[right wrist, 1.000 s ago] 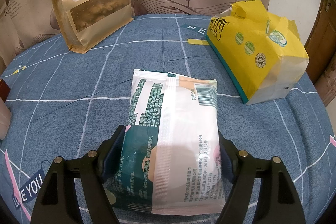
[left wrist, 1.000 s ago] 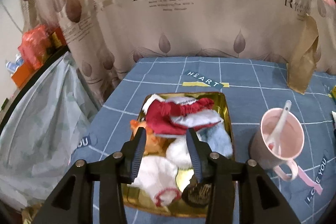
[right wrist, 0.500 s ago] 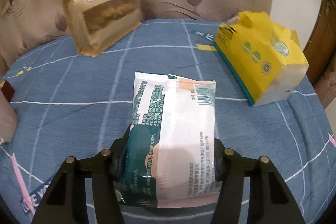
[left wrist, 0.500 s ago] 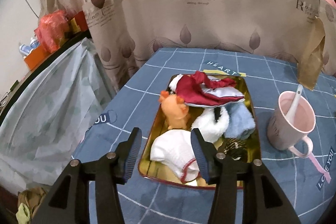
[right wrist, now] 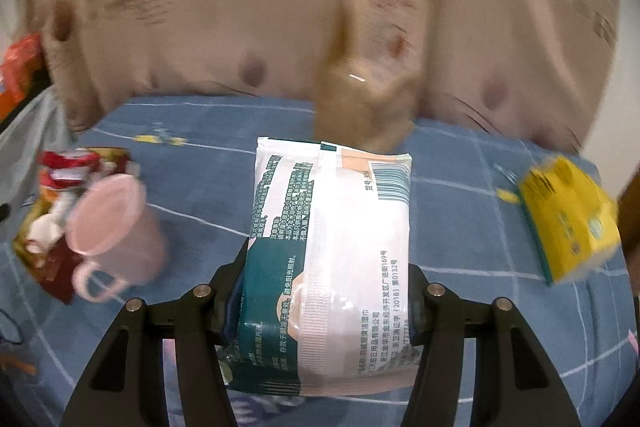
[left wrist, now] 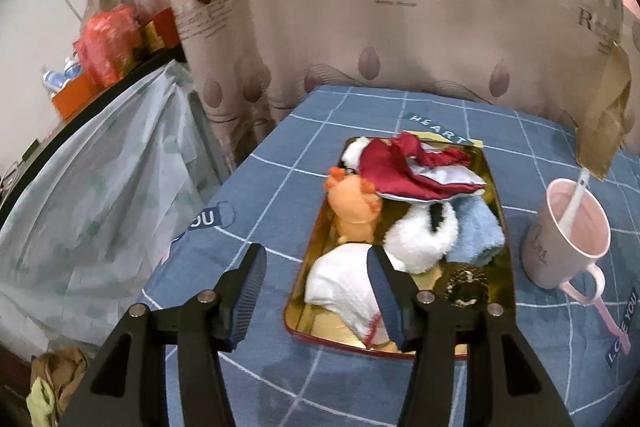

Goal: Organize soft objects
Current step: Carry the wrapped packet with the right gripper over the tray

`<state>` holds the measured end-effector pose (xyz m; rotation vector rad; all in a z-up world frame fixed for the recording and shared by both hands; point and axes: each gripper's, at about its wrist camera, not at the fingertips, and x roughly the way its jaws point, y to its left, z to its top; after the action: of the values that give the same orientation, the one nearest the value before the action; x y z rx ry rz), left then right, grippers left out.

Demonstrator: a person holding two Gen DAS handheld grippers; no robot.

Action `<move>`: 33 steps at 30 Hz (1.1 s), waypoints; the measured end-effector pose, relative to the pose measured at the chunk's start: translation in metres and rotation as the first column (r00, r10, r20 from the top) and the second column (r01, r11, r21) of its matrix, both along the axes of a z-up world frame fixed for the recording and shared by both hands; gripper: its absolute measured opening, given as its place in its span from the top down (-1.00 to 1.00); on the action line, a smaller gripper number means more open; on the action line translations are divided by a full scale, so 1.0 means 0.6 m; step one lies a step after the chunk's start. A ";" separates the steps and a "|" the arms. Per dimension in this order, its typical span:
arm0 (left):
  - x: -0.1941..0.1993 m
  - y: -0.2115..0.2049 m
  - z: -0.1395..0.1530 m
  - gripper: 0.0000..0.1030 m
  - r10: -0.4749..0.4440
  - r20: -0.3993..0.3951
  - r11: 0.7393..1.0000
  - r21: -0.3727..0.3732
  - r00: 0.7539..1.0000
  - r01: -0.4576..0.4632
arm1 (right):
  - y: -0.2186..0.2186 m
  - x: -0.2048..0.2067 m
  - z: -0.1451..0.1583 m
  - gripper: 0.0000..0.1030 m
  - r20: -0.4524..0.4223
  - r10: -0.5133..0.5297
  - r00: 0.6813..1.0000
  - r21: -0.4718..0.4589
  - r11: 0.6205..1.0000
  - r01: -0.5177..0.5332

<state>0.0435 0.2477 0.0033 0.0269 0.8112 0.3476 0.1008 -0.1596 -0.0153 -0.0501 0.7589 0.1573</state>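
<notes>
Wipes pack (right wrist: 332, 259) between right jaws.

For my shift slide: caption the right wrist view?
Right gripper clamps a white-and-teal wipes pack above the blue checked tablecloth.

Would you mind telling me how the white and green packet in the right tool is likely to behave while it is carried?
The packet probably gives a little: its sides pinch in where the right tool clamps it. Its glossy film may be slippery. It sticks out ahead unsupported without drooping, so it seems fairly light.
</notes>
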 end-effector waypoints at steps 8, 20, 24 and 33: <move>-0.003 0.037 0.002 -0.04 0.068 0.002 0.997 -0.023 0.998 -0.068 | 0.152 -0.009 0.048 -0.07 0.045 0.191 0.981 0.026 0.981 -0.192; -0.010 0.063 0.012 -0.04 0.109 0.018 0.993 -0.042 0.994 -0.108 | 0.376 -0.036 0.017 -0.07 -0.006 0.428 0.904 0.032 0.903 -0.428; -0.015 0.076 0.015 -0.04 0.128 0.025 0.990 -0.056 0.991 -0.127 | 0.416 -0.030 -0.005 -0.07 -0.044 0.460 0.887 0.035 0.888 -0.459; -0.015 0.093 0.014 -0.04 0.144 0.020 0.986 -0.089 0.989 -0.141 | 0.484 -0.028 -0.047 -0.07 -0.095 0.507 0.857 0.006 0.861 -0.509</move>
<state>0.0343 0.3037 0.0116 -0.1180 0.8038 0.4462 0.0843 0.1305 -0.0436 -0.2656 0.8283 0.6638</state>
